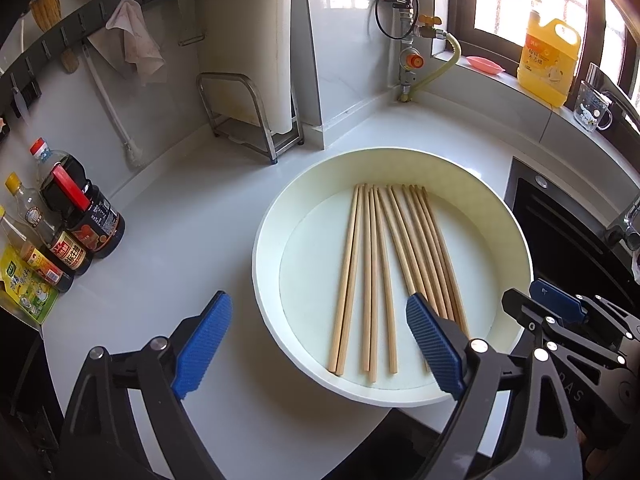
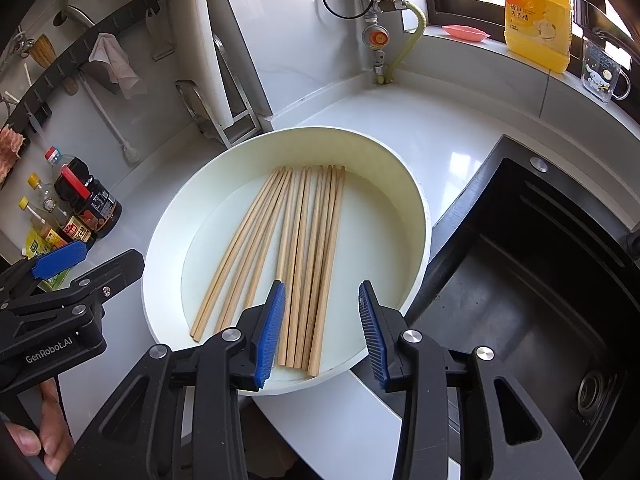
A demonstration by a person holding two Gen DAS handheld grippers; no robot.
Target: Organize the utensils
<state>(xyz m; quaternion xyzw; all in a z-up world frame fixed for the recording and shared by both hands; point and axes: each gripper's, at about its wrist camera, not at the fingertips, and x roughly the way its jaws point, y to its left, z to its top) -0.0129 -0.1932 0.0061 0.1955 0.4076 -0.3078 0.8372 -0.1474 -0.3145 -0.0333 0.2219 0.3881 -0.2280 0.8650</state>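
Observation:
Several wooden chopsticks (image 1: 384, 272) lie fanned out flat inside a round white tray (image 1: 268, 216) on the white counter. My left gripper (image 1: 320, 344) hangs over the tray's near left rim, jaws wide open, nothing between the blue pads (image 1: 202, 344). In the right wrist view the same chopsticks (image 2: 296, 264) spread across the tray (image 2: 160, 240). My right gripper (image 2: 322, 336) is open above the near ends of the right-hand chopsticks, its pads clear of them. Each gripper shows at the edge of the other's view: the right gripper (image 1: 556, 308), the left gripper (image 2: 60, 260).
A black sink (image 2: 540, 280) drops off right of the tray. Sauce bottles (image 1: 72, 216) stand at the left. A metal rack with a cutting board (image 1: 256, 120) stands behind the tray. A yellow detergent jug (image 1: 548, 64) and a glass mug (image 1: 592, 108) sit on the windowsill.

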